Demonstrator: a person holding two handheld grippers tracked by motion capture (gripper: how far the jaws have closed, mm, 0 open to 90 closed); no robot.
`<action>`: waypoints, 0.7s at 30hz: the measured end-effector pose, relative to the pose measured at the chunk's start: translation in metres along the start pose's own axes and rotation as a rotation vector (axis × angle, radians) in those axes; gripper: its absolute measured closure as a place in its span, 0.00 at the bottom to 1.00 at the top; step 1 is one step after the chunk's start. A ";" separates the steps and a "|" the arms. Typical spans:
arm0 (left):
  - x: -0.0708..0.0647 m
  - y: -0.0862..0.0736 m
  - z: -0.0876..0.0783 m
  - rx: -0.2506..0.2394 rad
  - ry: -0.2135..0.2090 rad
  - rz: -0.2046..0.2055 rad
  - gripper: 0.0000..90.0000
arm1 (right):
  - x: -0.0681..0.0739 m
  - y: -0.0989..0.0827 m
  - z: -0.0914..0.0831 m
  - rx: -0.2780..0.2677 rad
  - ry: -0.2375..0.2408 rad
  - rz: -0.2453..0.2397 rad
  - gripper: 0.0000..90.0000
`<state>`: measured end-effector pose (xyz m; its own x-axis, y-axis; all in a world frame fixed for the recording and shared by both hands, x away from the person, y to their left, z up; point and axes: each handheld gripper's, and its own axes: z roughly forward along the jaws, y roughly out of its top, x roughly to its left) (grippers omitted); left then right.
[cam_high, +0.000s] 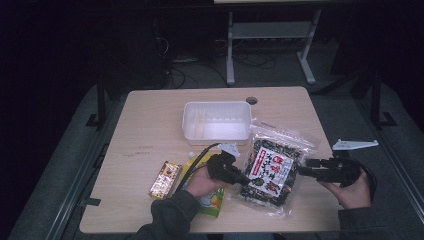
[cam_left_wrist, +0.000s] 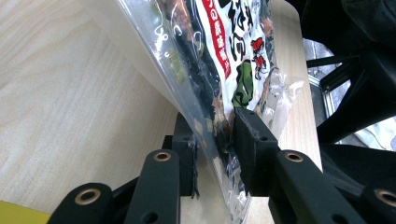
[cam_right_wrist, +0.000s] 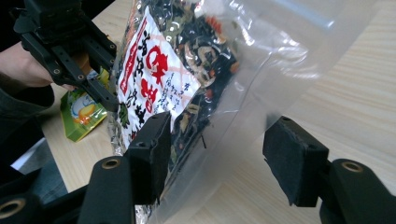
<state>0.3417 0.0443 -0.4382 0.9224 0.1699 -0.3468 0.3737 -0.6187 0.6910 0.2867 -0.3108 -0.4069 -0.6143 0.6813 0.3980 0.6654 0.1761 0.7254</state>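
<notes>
A clear snack bag (cam_high: 272, 170) with dark dried contents and a white-and-red label lies on the wooden table (cam_high: 150, 120), right of centre. My left gripper (cam_high: 246, 179) is shut on its left edge; in the left gripper view the jaws (cam_left_wrist: 217, 149) pinch the plastic, and the bag (cam_left_wrist: 219, 42) rises tilted off the table. My right gripper (cam_high: 301, 167) stands open at the bag's right edge. In the right gripper view its jaws (cam_right_wrist: 224, 158) straddle the clear border of the bag (cam_right_wrist: 187, 70) without closing, and the left gripper (cam_right_wrist: 109, 105) holds the far edge.
A white rectangular container (cam_high: 216, 103) stands open behind the bag. A yellow-green packet (cam_high: 212, 202) lies under the left hand, and a small yellow snack bar (cam_high: 165, 179) to its left. A cable hole (cam_high: 251, 100) sits near the table's back edge. Dark floor surrounds the table.
</notes>
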 end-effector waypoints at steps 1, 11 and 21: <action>0.000 0.000 0.000 0.000 0.000 0.001 0.78 | 0.000 -0.001 0.002 0.000 0.006 0.003 0.45; -0.001 -0.001 -0.001 -0.002 -0.001 0.018 0.79 | -0.001 -0.002 0.020 -0.004 0.082 0.027 0.50; -0.002 -0.002 -0.005 -0.017 -0.010 0.034 0.80 | 0.007 0.008 0.021 -0.040 0.149 0.012 0.62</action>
<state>0.3395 0.0489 -0.4357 0.9336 0.1415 -0.3292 0.3441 -0.6109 0.7130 0.2963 -0.2893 -0.4101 -0.6641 0.5700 0.4837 0.6576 0.1376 0.7407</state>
